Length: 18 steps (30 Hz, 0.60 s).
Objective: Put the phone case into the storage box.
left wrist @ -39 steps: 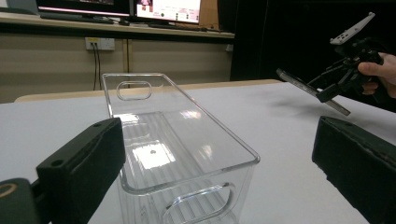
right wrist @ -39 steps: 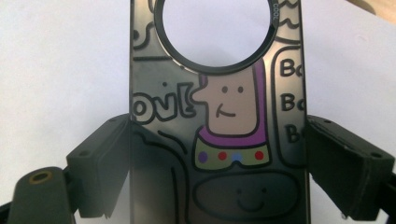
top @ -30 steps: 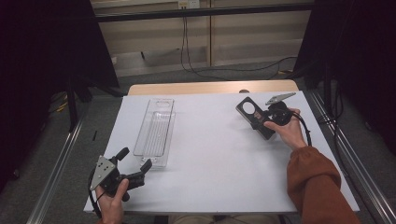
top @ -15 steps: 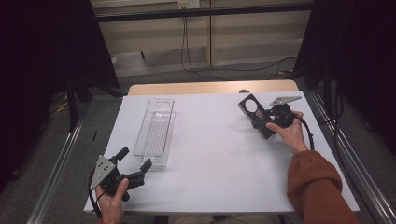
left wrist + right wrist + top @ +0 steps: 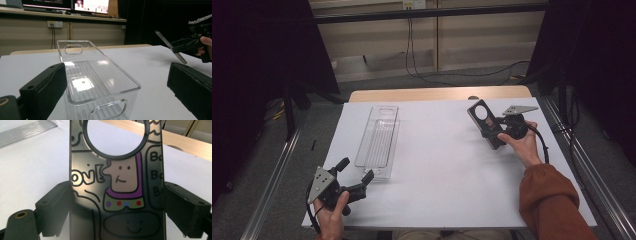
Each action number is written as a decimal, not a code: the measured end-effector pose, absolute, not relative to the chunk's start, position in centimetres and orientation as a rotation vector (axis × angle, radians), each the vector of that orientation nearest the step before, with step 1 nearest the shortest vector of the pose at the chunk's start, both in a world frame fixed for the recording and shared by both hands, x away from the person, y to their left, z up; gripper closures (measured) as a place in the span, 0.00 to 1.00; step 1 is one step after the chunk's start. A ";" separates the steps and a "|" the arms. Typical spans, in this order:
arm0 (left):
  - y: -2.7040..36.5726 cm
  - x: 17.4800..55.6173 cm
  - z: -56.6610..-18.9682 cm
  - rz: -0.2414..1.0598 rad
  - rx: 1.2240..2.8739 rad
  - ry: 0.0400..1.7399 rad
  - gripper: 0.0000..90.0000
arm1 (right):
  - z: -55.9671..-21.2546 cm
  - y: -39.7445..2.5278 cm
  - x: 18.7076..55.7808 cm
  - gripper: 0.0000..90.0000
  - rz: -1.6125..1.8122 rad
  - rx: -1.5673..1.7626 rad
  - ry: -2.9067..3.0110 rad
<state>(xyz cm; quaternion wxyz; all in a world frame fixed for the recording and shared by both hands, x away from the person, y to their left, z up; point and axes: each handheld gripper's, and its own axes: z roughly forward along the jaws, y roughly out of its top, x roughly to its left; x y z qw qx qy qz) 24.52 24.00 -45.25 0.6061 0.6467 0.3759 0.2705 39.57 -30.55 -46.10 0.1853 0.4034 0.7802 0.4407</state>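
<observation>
Two jaws of our right gripper (image 5: 492, 129) clamp the dark card (image 5: 116, 182); our left gripper (image 5: 354, 175), jaws apart, should steady the clear bin (image 5: 379, 140) first.

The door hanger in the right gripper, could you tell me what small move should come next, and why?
Probably carry the door hanger left toward the clear bin. The right gripper is shut on the hanger's edges and holds it above the table, well to the bin's right. The bin stands open-topped, and the left gripper waits open at its near end, perhaps to steady it.
</observation>
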 end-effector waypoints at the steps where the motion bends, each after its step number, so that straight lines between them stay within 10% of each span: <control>1: 24.0 24.5 -45.3 0.626 1.495 0.869 0.03 | -46.1 -30.6 39.6 0.14 1.251 1.137 2.191; 18: 24.1 24.6 -45.2 0.627 1.488 0.874 0.03 | -45.8 -31.1 38.2 0.14 1.318 1.126 2.131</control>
